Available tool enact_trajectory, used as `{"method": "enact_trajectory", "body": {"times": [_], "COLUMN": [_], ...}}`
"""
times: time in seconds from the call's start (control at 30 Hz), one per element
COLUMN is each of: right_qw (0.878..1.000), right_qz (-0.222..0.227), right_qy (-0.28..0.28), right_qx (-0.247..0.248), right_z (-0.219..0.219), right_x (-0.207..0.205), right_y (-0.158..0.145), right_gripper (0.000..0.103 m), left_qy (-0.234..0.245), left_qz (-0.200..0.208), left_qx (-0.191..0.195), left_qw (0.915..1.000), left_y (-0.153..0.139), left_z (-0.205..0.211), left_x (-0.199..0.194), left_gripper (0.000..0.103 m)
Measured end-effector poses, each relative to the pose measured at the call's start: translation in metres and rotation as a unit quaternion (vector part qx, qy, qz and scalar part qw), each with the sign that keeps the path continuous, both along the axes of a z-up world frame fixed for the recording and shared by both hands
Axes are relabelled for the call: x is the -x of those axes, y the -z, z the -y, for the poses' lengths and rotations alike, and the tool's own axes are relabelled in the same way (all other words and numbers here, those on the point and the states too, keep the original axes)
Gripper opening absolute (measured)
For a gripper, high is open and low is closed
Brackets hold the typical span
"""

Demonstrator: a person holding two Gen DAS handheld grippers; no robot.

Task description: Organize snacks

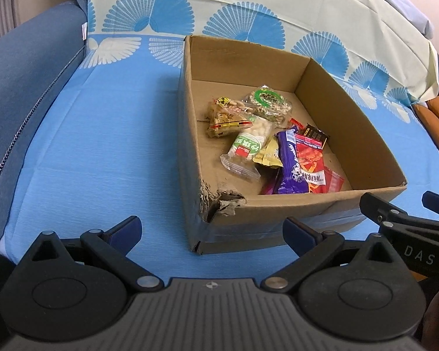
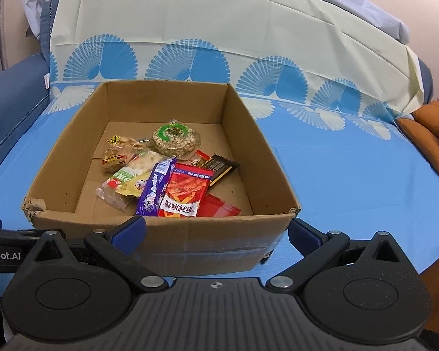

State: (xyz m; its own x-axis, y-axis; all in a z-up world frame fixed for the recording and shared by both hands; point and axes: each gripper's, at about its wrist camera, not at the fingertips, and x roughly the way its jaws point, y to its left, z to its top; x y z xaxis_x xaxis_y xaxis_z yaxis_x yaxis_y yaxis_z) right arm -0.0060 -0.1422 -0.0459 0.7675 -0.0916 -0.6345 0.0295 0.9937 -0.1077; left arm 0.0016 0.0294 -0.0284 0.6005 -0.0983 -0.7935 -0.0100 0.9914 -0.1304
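Observation:
An open cardboard box [image 1: 363, 146] [image 2: 257, 146] sits on a blue patterned cloth. Inside lies a pile of snack packets: a purple bar [image 1: 289, 161] [image 2: 155, 190], a red packet [image 1: 311, 163] [image 2: 184, 193], a green-and-white packet [image 1: 247, 146] [image 2: 123, 180], a round green-labelled rice cake [image 1: 269, 101] [image 2: 174, 137], a nut packet [image 1: 222, 115] [image 2: 115, 153] and a dark bar [image 1: 316, 136] [image 2: 221, 168]. My left gripper [image 1: 212, 234] is open and empty in front of the box's near left corner. My right gripper [image 2: 216, 232] is open and empty, straddling the box's near wall; it also shows in the left wrist view [image 1: 404, 201].
The blue cloth [image 1: 102, 146] [image 2: 351, 175] covers a sofa seat with blue cushions [image 1: 23, 73] at the left and behind. An orange cushion [image 2: 424, 134] lies at the right. The box's near left corner [image 1: 216, 201] is torn.

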Motion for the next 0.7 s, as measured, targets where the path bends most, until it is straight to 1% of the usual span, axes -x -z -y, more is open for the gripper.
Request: {"method": "enact_trajectory", "body": {"times": [0.7], "right_qw": [1.000], "right_qz": [0.001], "right_qy": [-0.004], "right_qx": [-0.001], "right_z": [-0.0003], "right_x": [0.0007], "right_y": [-0.0005], "right_gripper": [0.102], "left_qy": [-0.001], "left_qz": [0.003], "left_qx": [-0.001], "left_qw": [1.0000], "left_y": [0.0003], "left_z": [-0.0002], "left_x": [-0.0002], "left_gripper": [0.102]}}
